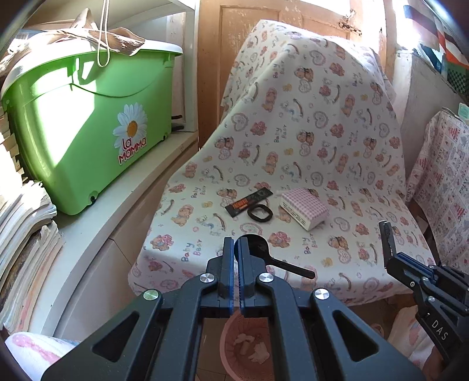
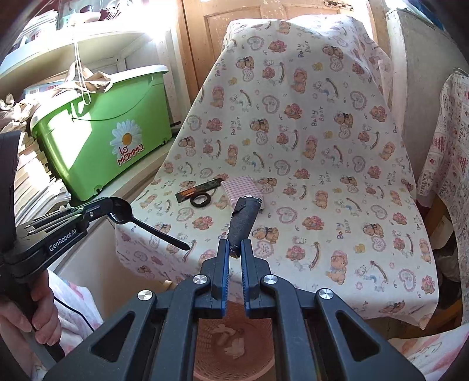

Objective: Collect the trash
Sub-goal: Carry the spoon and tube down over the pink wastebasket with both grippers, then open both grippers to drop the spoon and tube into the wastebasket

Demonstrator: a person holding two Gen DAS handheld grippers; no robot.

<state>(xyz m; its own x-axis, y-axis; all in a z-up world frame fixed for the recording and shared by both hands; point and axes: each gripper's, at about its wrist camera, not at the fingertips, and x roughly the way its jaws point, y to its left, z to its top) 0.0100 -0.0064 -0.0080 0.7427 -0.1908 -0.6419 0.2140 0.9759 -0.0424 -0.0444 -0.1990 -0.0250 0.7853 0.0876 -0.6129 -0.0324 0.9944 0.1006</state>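
Tub: green plastic tub, daisy label, on white counter
Cover: bear-print sheet draped over chair
Behind: wooden door
Left: stacked papers

Both views are fisheye, each looking forward and down along its own hand-held gripper. The left wrist view sits close above its left hand-held gripper and faces a chair draped in a printed sheet, with a green tub at the left. The right wrist view, over the right hand-held gripper, faces the same chair from slightly further right. Both share the chair seat, the tub and a pink basket below. Each view catches the other gripper at its edge.
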